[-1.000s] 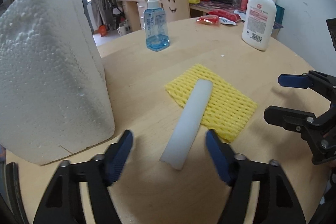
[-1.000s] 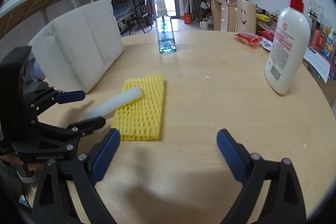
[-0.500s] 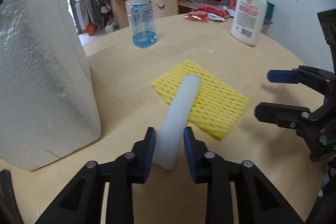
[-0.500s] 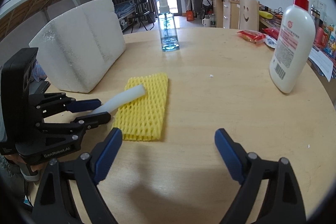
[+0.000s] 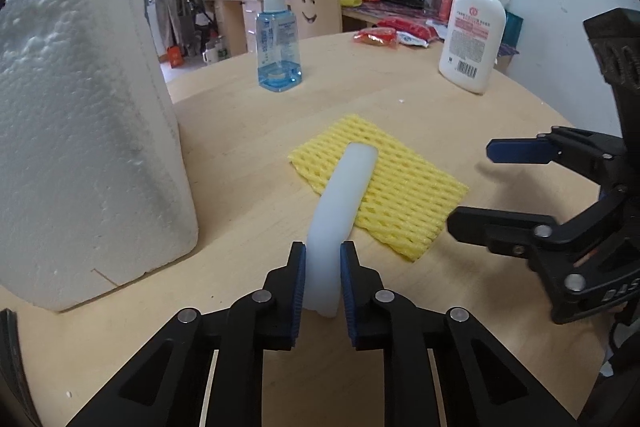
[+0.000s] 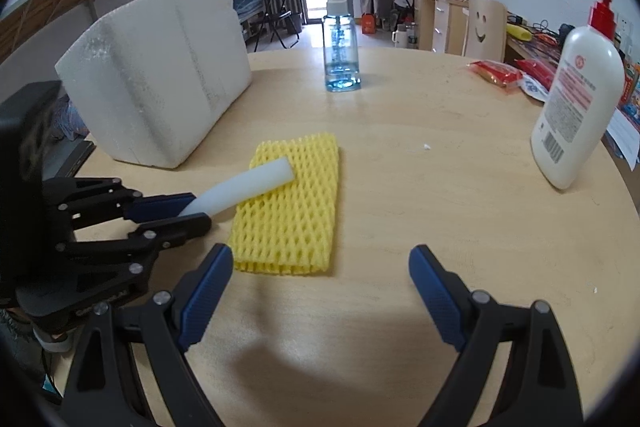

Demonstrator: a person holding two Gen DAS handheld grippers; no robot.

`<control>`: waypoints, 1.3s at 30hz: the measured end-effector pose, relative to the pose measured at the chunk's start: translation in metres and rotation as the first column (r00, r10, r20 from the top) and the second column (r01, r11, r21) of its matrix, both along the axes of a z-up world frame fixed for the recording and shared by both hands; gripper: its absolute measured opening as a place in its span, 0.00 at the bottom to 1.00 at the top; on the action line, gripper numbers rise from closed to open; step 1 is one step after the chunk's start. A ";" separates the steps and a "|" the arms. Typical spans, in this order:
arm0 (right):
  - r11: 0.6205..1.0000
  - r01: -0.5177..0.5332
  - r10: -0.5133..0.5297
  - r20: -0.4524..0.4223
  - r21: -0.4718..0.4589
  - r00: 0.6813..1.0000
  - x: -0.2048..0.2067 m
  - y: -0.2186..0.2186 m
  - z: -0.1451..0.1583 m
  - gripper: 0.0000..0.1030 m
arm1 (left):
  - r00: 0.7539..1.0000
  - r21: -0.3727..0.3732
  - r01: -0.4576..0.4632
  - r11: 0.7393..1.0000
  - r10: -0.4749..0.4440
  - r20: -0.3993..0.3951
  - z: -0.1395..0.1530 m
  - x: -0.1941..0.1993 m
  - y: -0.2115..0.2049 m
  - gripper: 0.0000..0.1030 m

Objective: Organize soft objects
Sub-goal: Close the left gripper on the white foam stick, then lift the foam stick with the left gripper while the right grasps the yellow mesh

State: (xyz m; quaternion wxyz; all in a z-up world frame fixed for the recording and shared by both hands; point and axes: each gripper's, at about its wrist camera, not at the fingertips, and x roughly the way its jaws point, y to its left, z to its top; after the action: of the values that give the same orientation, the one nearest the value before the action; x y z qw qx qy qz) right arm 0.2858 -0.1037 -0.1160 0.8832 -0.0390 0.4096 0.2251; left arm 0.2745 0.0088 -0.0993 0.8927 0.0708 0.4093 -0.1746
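Note:
My left gripper (image 5: 323, 277) is shut on the near end of a white foam tube (image 5: 342, 203). The tube's far end rests on a yellow foam net sleeve (image 5: 404, 201) lying flat on the round wooden table (image 5: 240, 131). In the right wrist view the tube (image 6: 248, 185) slants up from the left gripper (image 6: 192, 209) onto the yellow sleeve (image 6: 296, 215). My right gripper (image 6: 320, 291) is open and empty, hovering above the table just in front of the sleeve. It shows at the right of the left wrist view (image 5: 480, 187).
A big white styrofoam block (image 5: 80, 131) stands at the left, also in the right wrist view (image 6: 160, 79). A blue spray bottle (image 5: 279, 43) and a white lotion pump bottle (image 5: 472, 35) stand further back. Red snack packets (image 5: 376, 37) lie near the far edge.
My left gripper closed on the near end of the white tube and now grips it firmly, the near end raised a little. The right gripper stays open, shifted slightly.

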 end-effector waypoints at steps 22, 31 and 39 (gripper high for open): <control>0.986 -0.122 0.123 -0.004 -0.112 0.992 0.007 0.046 -0.003 0.74 | 0.999 -0.064 -0.037 0.997 0.038 0.024 0.008 -0.006 0.015 0.18; 0.982 -0.145 0.141 -0.043 -0.119 0.989 0.013 0.052 -0.011 0.63 | 0.999 -0.061 -0.042 0.997 0.043 0.008 0.006 -0.001 0.014 0.18; 0.983 -0.152 0.148 -0.047 -0.102 0.988 0.012 0.052 -0.010 0.42 | 0.999 -0.063 -0.038 0.997 0.038 0.008 0.003 0.002 0.014 0.18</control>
State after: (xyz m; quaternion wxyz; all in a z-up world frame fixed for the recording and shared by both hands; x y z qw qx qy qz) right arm 0.2979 -0.0515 -0.1265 0.8523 -0.1117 0.4339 0.2698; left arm 0.2762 0.0233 -0.0960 0.8996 0.0358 0.4008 -0.1700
